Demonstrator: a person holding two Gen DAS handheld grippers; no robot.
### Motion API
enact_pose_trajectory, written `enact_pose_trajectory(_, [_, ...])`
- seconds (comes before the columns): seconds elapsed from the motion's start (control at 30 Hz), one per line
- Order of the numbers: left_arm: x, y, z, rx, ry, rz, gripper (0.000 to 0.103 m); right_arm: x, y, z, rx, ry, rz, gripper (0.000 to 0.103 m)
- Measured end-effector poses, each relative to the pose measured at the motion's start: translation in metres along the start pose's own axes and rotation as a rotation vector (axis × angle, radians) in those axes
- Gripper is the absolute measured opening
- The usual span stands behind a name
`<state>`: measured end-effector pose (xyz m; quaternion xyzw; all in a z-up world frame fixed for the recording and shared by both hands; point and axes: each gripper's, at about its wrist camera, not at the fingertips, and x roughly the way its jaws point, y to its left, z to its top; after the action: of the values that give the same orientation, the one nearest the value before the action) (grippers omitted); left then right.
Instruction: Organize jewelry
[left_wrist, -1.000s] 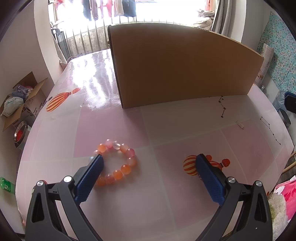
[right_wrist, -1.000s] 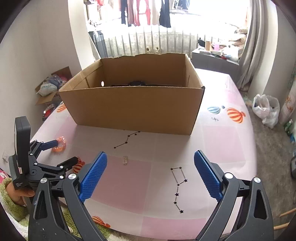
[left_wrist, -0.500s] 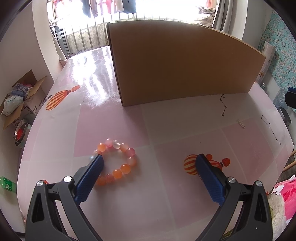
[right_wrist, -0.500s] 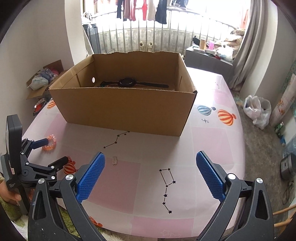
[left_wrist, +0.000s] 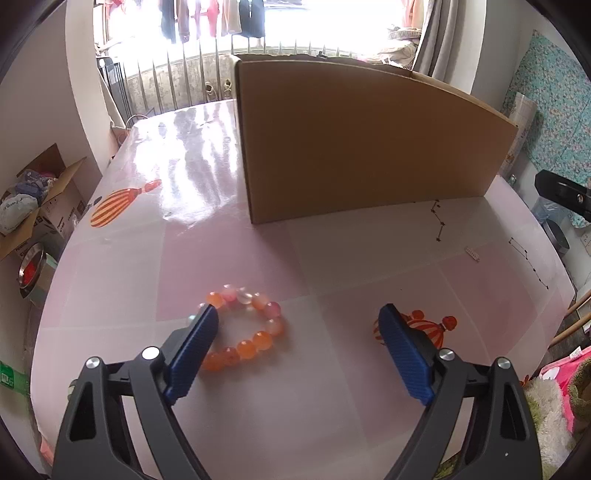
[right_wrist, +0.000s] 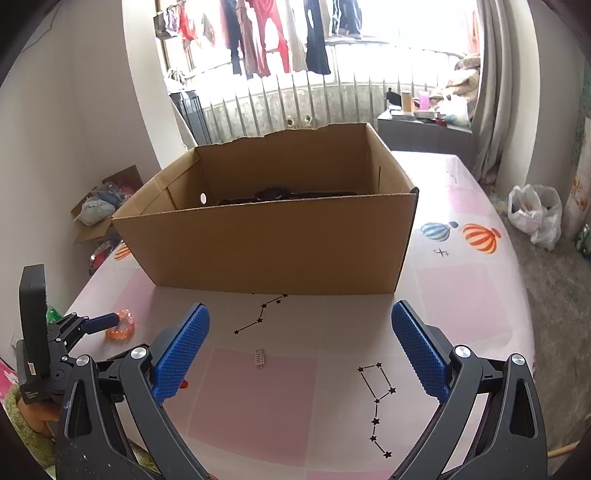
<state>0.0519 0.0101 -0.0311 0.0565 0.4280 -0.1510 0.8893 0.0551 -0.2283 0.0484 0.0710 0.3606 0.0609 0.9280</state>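
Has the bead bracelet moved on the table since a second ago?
No. The bead bracelet lies on the same pink square of the tablecloth, same side of the cardboard box; only the camera shifted.

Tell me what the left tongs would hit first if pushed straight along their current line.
Probably the pink tabletop. The left tongs, open and just been closing, angle downward; the orange-and-pink beaded bracelet lies by the left finger, mostly off-centre. Depth is uncertain.

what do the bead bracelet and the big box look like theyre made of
Bead bracelet: round orange, pink and milky beads, glossy and partly translucent, so probably polished stone, glass or resin; the look leaves it open.
Cardboard box: brown corrugated cardboard, matte, with a ragged torn back edge and folded seams at the corners.
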Motion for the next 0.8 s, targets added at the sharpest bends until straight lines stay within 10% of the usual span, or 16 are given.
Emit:
enact_pose_trajectory(0.4, [-0.003, 0.0, 0.002, 0.072, 0.06, 0.026, 0.028, 0.017, -0.003, -0.006, -0.015, 0.075, 0.057, 0.093])
enact_pose_trajectory(0.53, [-0.001, -0.001, 0.002, 0.083, 0.056, 0.023, 0.012, 0.021, 0.003, -0.013, -0.044, 0.114, 0.084, 0.079])
enact_pose_trajectory(0.8, [-0.004, -0.011, 0.001, 0.091, 0.021, -0.049, 0.009, 0.033, 0.013, -0.022, -0.118, 0.198, 0.063, 0.049])
